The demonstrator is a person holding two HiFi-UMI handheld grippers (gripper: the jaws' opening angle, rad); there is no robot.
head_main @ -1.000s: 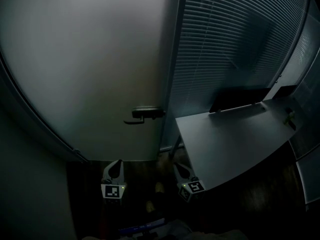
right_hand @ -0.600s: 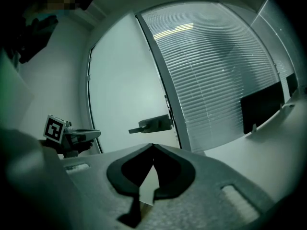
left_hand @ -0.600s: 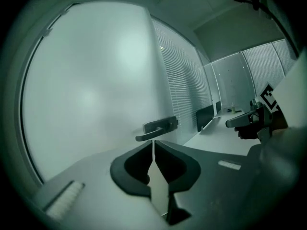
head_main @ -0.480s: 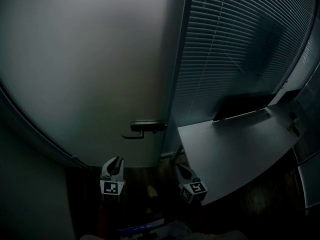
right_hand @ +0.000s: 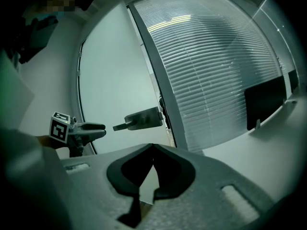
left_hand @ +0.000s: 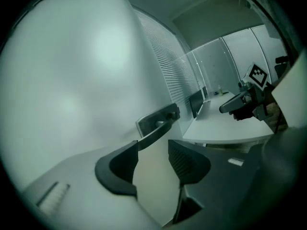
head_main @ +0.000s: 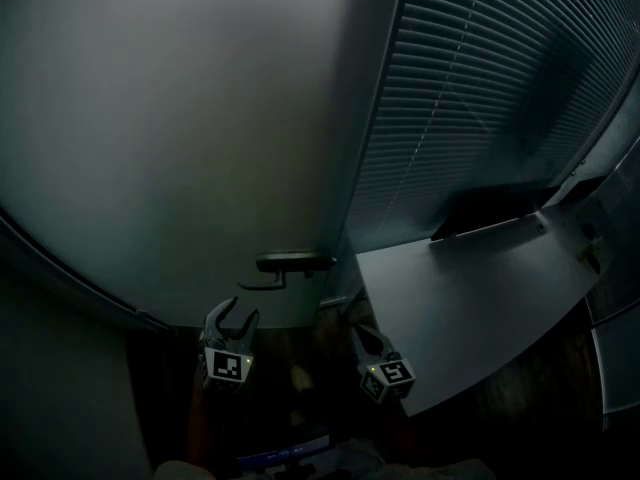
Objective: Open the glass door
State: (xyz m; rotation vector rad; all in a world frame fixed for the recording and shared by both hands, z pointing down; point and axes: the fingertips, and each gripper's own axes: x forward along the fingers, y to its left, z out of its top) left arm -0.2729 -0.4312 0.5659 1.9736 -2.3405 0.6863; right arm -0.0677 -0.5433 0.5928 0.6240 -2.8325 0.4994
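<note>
Glass door (head_main: 180, 118) is shut and fills the upper left of the head view. Its handle (head_main: 290, 263) sits at the door's right edge, just beside the post that carries the blinds (head_main: 480, 98). Left gripper (head_main: 232, 313) is just below the handle; its fingers (left_hand: 117, 169) have just been opening and stand approx half apart w/ nothing btwn them. The lever's free end shows just past the left fingertip, not gripped. Right gripper (head_main: 362, 336) hangs lower right by the table (head_main: 470, 298) edge, fingers closed tip to tip, empty.

Risks, imo:
- Fingers line up near the lever's free end, so closing there could catch only the tip & slip off on the press down.
- Lever looks smooth, so pads may skid, esp. if the pull goes at an angle.
- Room is dark & depth is hard to judge, so the fingertips could bump the glass instead of going round the lever.
- Can't tell which way the door swings; if inward, the table edge & right gripper are near its path.

Materials:
- Door: frosted, matte, pale grey-green flat pane.
- Handle: flat rectangular plate plus a slim straight lever, dark, prob. metal.
- Blinds: fine horizontal slats.
- Table: smooth pale top, w/ a dark monitor (head_main: 495, 208) at the far edge.
- Finger pads: black, ribbed, curved.
</note>
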